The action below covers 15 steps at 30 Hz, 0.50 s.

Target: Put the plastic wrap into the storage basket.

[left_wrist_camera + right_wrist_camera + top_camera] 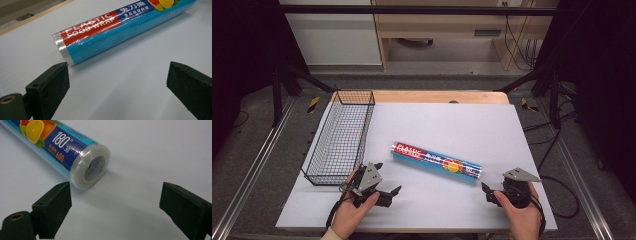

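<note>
A roll of plastic food wrap (437, 162) in a blue and red label lies slantwise on the white sheet (452, 120), left end farther from me. My left gripper (388, 177) stands open just short of its left end, nothing between the jaws. In the left gripper view the roll (120, 30) lies beyond the open left gripper (117, 75). My right gripper (487, 192) is open just short of the roll's right end. The right gripper view shows that round end (93, 168) close ahead of the open right gripper (115, 195), toward its left jaw, not touching.
A black wire basket (339, 137) stands along the left side of the sheet, close to my left hand. The wooden table edge (437, 96) runs along the back. Metal frame rails flank the table on both sides.
</note>
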Motion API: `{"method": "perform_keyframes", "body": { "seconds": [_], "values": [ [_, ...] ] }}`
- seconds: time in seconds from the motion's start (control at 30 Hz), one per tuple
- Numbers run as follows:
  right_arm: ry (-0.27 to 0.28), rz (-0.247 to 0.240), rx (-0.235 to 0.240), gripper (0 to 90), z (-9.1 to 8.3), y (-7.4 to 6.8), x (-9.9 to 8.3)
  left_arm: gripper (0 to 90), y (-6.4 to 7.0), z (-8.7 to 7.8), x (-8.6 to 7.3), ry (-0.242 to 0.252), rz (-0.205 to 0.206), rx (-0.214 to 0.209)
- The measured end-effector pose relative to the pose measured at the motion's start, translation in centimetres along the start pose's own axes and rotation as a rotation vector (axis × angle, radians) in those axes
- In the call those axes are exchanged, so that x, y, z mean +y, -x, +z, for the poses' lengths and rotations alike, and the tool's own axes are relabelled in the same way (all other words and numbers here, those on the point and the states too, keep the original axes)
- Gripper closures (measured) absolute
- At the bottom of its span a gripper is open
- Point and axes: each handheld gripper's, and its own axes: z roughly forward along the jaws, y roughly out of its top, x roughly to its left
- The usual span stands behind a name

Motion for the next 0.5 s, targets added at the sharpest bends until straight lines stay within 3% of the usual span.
{"method": "perform_keyframes", "body": {
  "seconds": [0.2, 0.23, 0.3, 0.4, 0.5],
  "values": [
    [0.001, -0.048, 0.014, 7.9, 0.1, -0.3, 0.3, 4.4, 0.1, 0.1, 0.0, -0.002, 0.004, -0.017],
    [0.018, -0.088, 0.005, 7.8, -0.1, -0.6, 0.8, 4.4, 0.3, 0.1, 0.0, 0.0, 0.009, -0.025],
    [0.011, -0.124, 0.013, 7.1, -0.3, -1.0, 1.5, 4.4, 0.4, 0.1, 0.1, 0.001, 0.009, -0.034],
    [0.018, -0.18, 0.052, 6.7, -0.5, -1.8, 3.4, 4.3, 0.5, 0.1, 0.1, -0.004, 0.016, -0.048],
    [0.007, -0.29, 0.068, 4.6, -0.6, -2.9, 5.9, 4.3, 0.6, 0.0, 0.1, -0.005, 0.013, -0.06]
  ]
}}
